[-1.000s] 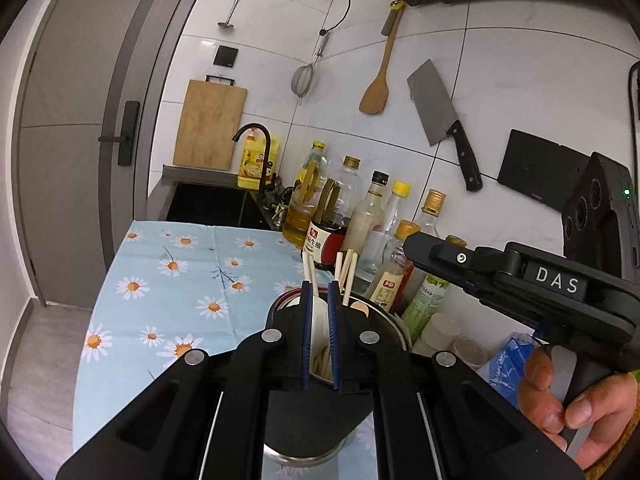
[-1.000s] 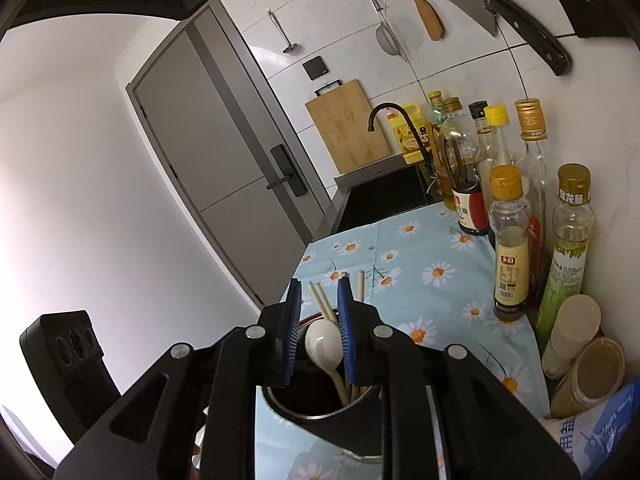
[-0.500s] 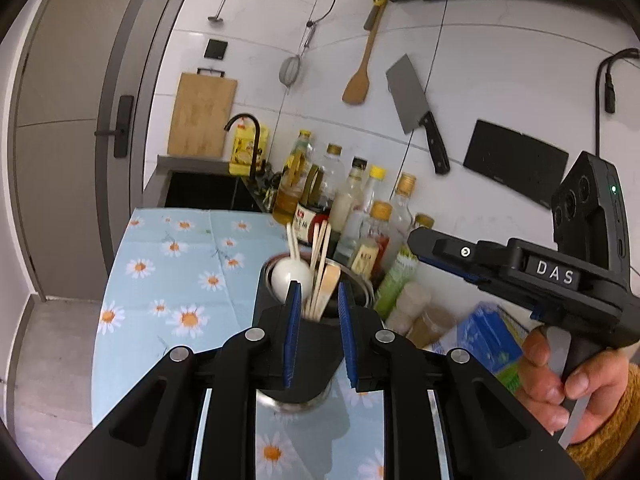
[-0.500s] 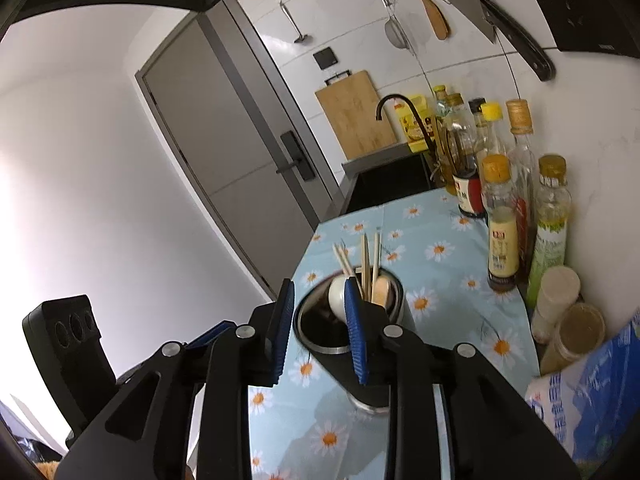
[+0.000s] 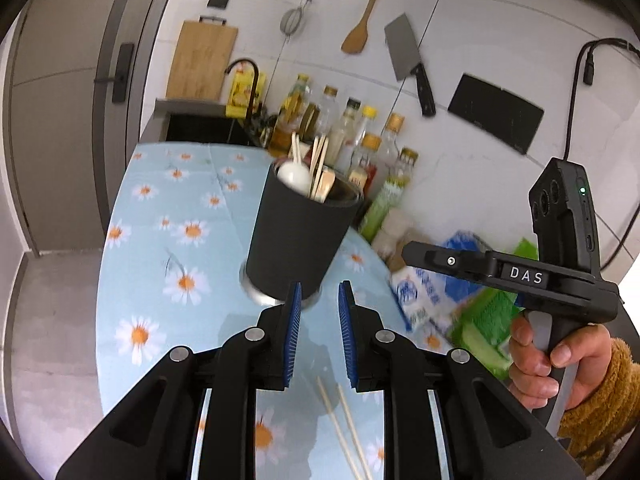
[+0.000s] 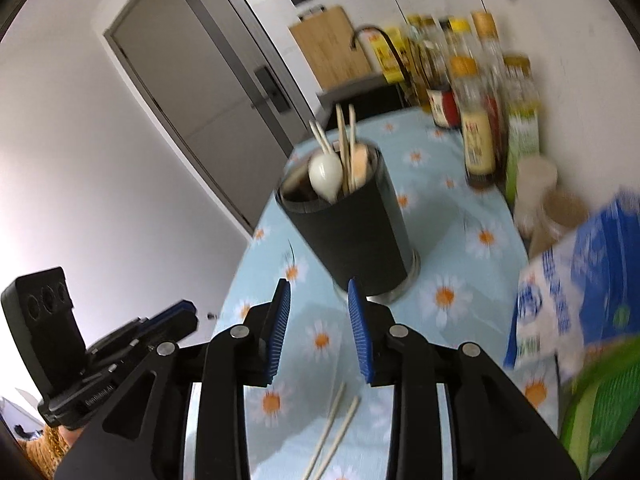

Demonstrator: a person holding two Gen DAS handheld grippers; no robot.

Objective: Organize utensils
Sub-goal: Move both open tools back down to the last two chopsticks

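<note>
A black utensil holder (image 5: 298, 236) stands on the daisy tablecloth (image 5: 160, 240). It holds a white spoon (image 5: 294, 176), several chopsticks (image 5: 318, 166) and a wooden piece. It also shows in the right wrist view (image 6: 352, 232) with the spoon (image 6: 326, 174). Two loose chopsticks (image 5: 344, 428) lie on the cloth below my left gripper (image 5: 319, 296), which is open and empty just short of the holder's base. My right gripper (image 6: 318, 298) is open and empty, also just short of the holder, with the loose chopsticks (image 6: 332, 436) below it.
Sauce and oil bottles (image 5: 360, 148) line the tiled wall behind the holder. A blue-and-white bag (image 6: 568, 292) and a green packet (image 5: 484, 324) lie at the right. A cleaver (image 5: 410, 60), wooden spatula (image 5: 358, 28), strainer and cutting board (image 5: 202, 64) are on the wall. The sink (image 5: 208, 128) is at the far end.
Both grippers have pulled back and away from the holder and opened wider. The holder now stands free in front of them, and two loose chopsticks have come into view on the cloth.
</note>
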